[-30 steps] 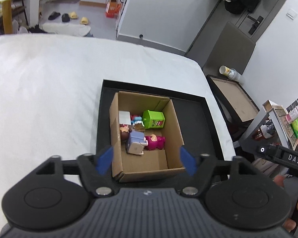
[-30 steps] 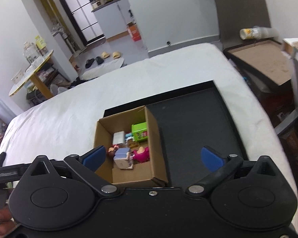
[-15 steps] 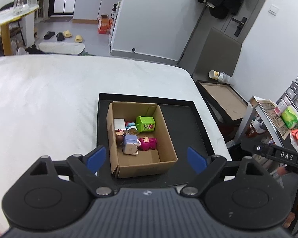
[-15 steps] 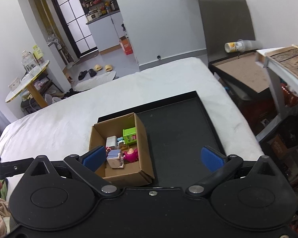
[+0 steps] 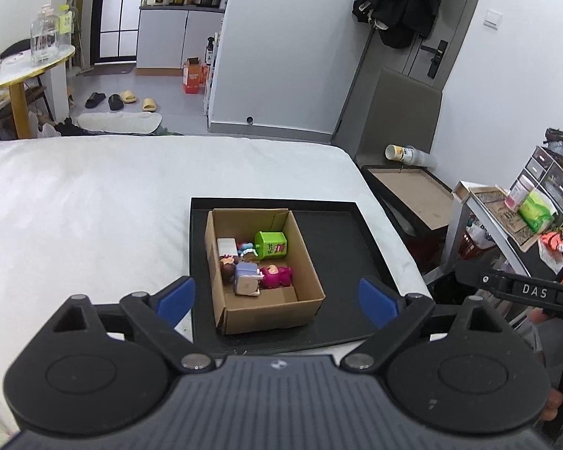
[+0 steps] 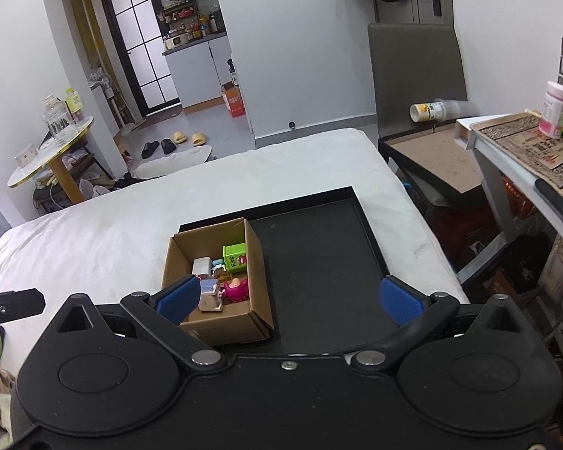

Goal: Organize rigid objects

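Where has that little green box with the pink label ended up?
The green box lies inside the cardboard box on the black tray, in its far right corner, just beyond the pink toy. The right wrist view shows it there too.

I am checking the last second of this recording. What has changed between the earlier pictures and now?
Both grippers pulled back and up from the cardboard box. The left gripper is opening, nothing between its jaws; the right gripper stays open. The toys and black tray stayed put.
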{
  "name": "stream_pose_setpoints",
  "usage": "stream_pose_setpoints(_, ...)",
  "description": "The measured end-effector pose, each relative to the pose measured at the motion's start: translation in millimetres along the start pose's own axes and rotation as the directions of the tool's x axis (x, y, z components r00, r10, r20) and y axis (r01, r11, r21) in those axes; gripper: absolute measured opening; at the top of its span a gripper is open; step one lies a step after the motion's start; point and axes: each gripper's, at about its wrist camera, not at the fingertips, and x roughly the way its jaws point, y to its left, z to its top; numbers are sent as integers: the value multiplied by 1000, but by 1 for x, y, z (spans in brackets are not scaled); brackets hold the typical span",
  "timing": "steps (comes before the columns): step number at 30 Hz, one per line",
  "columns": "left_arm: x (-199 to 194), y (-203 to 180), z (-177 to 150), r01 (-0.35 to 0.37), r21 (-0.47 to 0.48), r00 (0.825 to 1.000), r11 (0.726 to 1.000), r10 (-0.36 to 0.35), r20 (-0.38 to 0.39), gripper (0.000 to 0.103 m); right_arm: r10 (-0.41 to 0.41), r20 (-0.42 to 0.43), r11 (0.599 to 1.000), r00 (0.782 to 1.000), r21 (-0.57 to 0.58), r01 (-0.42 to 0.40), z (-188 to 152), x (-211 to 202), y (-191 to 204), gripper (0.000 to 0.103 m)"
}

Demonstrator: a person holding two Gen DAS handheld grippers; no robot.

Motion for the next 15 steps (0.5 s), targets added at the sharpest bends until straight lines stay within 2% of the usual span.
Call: stream_pose_setpoints(15, -30, -13, -18, -8, 14, 999, 1000, 8, 34, 94, 16, -17, 998, 1000, -53, -16, -18, -22, -3, 103)
